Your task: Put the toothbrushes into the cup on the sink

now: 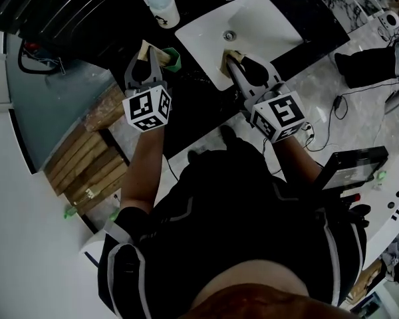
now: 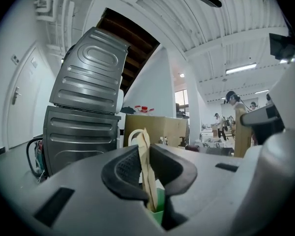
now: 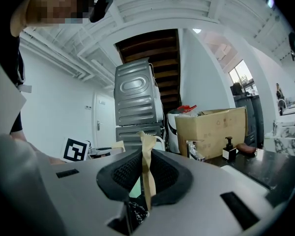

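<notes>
In the head view my two grippers are held up side by side in front of the white sink (image 1: 269, 15). The left gripper (image 1: 148, 53) is shut on a tan toothbrush with a green end (image 1: 173, 60). In the left gripper view that toothbrush (image 2: 146, 166) stands upright, pinched between the pads. The right gripper (image 1: 234, 58) is shut on a second tan toothbrush (image 3: 147, 168), with something dark below it between the jaws. The white cup (image 1: 161, 4) stands on the black counter, left of the sink and beyond both grippers.
A grey ribbed appliance (image 2: 86, 112) and a cardboard box (image 3: 217, 127) stand behind the counter. A faucet (image 3: 194, 149) and a small pump bottle (image 3: 229, 152) are at the sink. A wooden slatted mat (image 1: 86, 158) and cables lie on the floor.
</notes>
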